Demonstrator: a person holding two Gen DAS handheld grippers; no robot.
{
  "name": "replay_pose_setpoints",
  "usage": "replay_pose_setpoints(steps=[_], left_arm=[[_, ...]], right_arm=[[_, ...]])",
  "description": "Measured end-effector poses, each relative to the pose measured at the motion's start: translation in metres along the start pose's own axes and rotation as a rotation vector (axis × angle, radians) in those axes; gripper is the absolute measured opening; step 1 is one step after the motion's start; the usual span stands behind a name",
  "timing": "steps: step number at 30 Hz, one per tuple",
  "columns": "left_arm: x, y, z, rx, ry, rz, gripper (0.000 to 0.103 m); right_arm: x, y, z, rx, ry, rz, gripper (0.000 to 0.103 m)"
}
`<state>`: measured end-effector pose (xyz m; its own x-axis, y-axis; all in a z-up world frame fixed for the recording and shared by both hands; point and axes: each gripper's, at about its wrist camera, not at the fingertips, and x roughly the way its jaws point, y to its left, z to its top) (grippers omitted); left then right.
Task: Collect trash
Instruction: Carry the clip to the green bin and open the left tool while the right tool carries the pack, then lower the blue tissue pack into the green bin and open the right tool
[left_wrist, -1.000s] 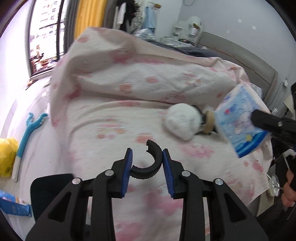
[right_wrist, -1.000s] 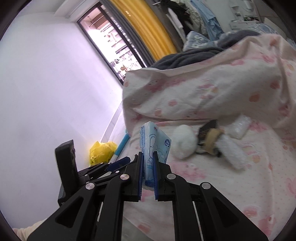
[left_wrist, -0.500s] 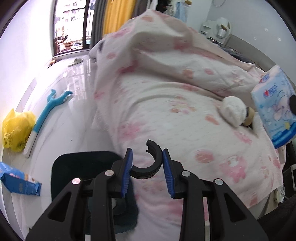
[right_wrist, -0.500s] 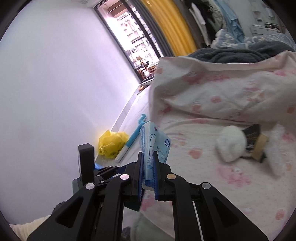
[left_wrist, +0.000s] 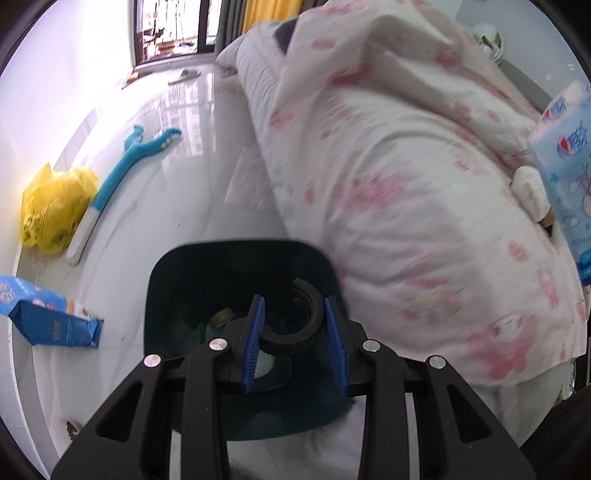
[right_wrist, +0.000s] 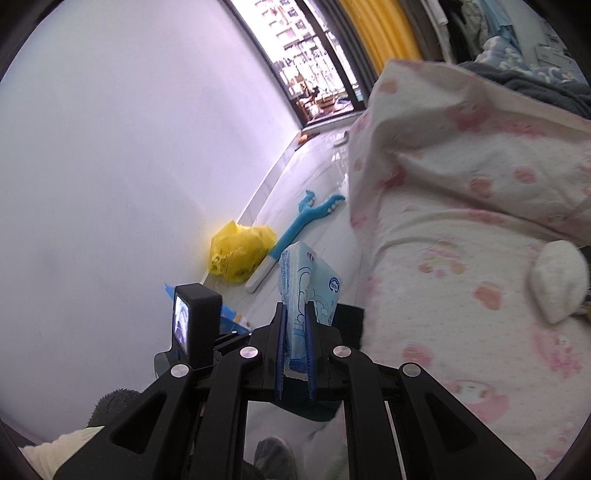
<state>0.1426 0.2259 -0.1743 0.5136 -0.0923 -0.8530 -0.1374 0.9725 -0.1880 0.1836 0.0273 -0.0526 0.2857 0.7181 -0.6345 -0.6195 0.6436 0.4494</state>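
Left gripper clamps a ribbed black C-shaped ring above the dark teal bin; right gripper pinches a glossy blue tissue pack beside the pink-patterned quilt, over glossy white floor

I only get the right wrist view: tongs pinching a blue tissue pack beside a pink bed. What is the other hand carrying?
Observer: The left tongs grip a black ridged ring.
Operator: Where is it right now?
Observer: Right above a dark bin that stands on the floor against the bed.
Operator: Is anything in that bin?
Observer: Yes, a round gold-rimmed thing lies inside. The rest is too dark to tell.
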Motion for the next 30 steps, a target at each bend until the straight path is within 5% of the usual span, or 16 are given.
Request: replay_pose_setpoints(steps=[6, 9, 14, 30], left_arm=[[0.013, 0.033, -0.016, -0.049, 0.090, 0.008, 0.040], [0.011, 0.045, -0.020, -0.065, 0.103, 0.008, 0.060], [0.005, 0.063, -0.026, -0.072, 0.114, 0.015, 0.066], [-0.059, 0.113, -0.033, -0.120, -0.074, 0.084, 0.073]], right_arm=[[0.038, 0.018, -0.001, -0.006, 0.057, 0.007, 0.010], [0.057, 0.027, -0.003, -0.009, 0.085, 0.010, 0.010], [0.089, 0.034, -0.004, -0.002, 0.133, 0.001, 0.010], [0.178, 0.046, -0.028, 0.042, 0.282, -0.080, 0.010]])
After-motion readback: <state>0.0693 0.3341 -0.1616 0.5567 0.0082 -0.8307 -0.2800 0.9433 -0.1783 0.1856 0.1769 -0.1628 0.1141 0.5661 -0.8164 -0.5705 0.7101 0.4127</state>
